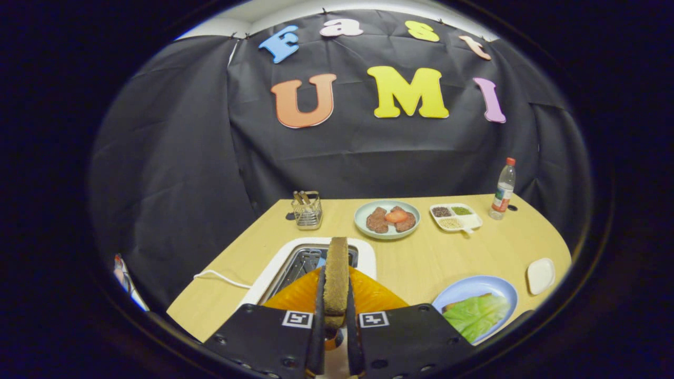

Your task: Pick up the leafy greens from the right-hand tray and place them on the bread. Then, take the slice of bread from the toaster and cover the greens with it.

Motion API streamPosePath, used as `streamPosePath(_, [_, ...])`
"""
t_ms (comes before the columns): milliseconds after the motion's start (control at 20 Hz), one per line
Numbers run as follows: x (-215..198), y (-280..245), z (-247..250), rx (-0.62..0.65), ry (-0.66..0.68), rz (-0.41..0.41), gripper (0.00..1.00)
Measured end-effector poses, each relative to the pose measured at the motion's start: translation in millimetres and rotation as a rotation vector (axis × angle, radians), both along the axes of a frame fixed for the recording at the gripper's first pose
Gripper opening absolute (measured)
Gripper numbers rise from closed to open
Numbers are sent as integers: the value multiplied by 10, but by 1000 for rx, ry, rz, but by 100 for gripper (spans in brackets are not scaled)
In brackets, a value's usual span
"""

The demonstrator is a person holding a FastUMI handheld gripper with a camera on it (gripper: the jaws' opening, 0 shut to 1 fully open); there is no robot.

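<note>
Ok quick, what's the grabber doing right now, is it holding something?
Gripper: closed on the slice of bread, held upright between both fingers, just above the toaster.

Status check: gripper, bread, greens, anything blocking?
Gripper shut on bread slice, edge-up, above toaster. Greens already on blue plate. No obstruction seen.

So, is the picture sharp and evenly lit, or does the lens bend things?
Gripper view: strong fisheye bending, so the table edge curves; light is even, with no strong glare; the bread slice clamped in the claw looks reasonably sharp; the far bottle and plate are small, softer.
</note>
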State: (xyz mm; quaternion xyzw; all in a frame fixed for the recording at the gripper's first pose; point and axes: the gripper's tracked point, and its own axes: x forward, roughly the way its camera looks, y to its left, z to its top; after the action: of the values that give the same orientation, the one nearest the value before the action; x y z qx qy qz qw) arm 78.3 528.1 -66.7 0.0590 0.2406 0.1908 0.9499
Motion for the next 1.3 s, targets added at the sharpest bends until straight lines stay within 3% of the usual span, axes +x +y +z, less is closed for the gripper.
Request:
streamPosePath(50, [-16, 3, 34, 3, -6, 5, 10])
streamPosePath(400, [-32, -182, 593, 88, -111, 23, 10])
streamPosePath(800, [-194, -736, 1220, 206, -185, 37, 10])
streamPosePath(950, [-223, -1109, 1153, 231, -176, 4, 10])
streamPosePath(1300, [-164, -1972, 403, 277, -67, -126, 10])
